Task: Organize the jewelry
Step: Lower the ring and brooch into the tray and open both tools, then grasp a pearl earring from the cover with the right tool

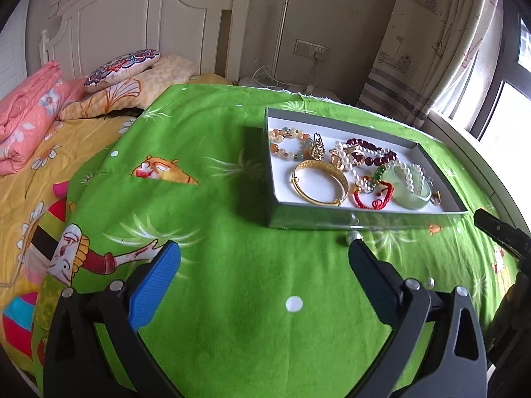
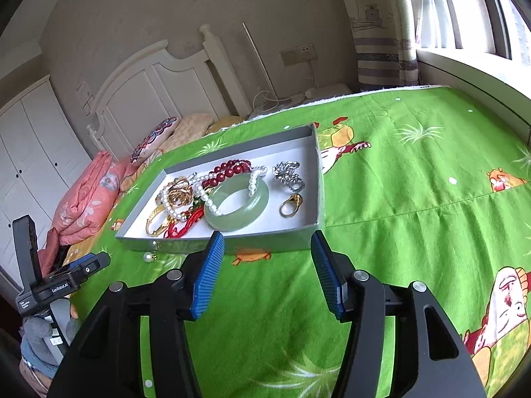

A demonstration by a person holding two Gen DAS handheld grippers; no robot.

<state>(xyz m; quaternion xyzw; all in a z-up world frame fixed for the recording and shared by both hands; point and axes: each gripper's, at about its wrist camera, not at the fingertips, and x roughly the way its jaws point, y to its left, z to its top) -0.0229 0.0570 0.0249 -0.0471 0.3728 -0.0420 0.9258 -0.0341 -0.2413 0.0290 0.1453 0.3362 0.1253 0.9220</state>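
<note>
A grey box tray point(image 1: 365, 220) point(image 2: 232, 242) with a white floor lies on the green sheet. It holds a gold bangle point(image 1: 320, 182), a jade bangle point(image 1: 411, 189) point(image 2: 237, 205), a pearl string point(image 2: 186, 199), dark red beads point(image 1: 371, 152) point(image 2: 229, 169), a red cord bracelet point(image 1: 368, 199), a pastel bead bracelet point(image 1: 288, 144), a silver piece point(image 2: 288, 174) and a gold ring point(image 2: 292, 205). A pearl earring point(image 1: 350, 237) point(image 2: 148, 257) lies on the sheet outside the tray's near wall. My left gripper point(image 1: 264, 255) is open and empty, short of the tray. My right gripper point(image 2: 267, 242) is open and empty at the near wall.
The green cartoon-print sheet point(image 1: 252, 275) covers the bed. Pillows point(image 1: 122, 66) and a pink folded quilt point(image 1: 26, 112) lie at the head by the white headboard point(image 1: 142, 13). A window and curtain point(image 1: 428, 33) are on the right. The left gripper's body point(image 2: 49, 282) shows in the right wrist view.
</note>
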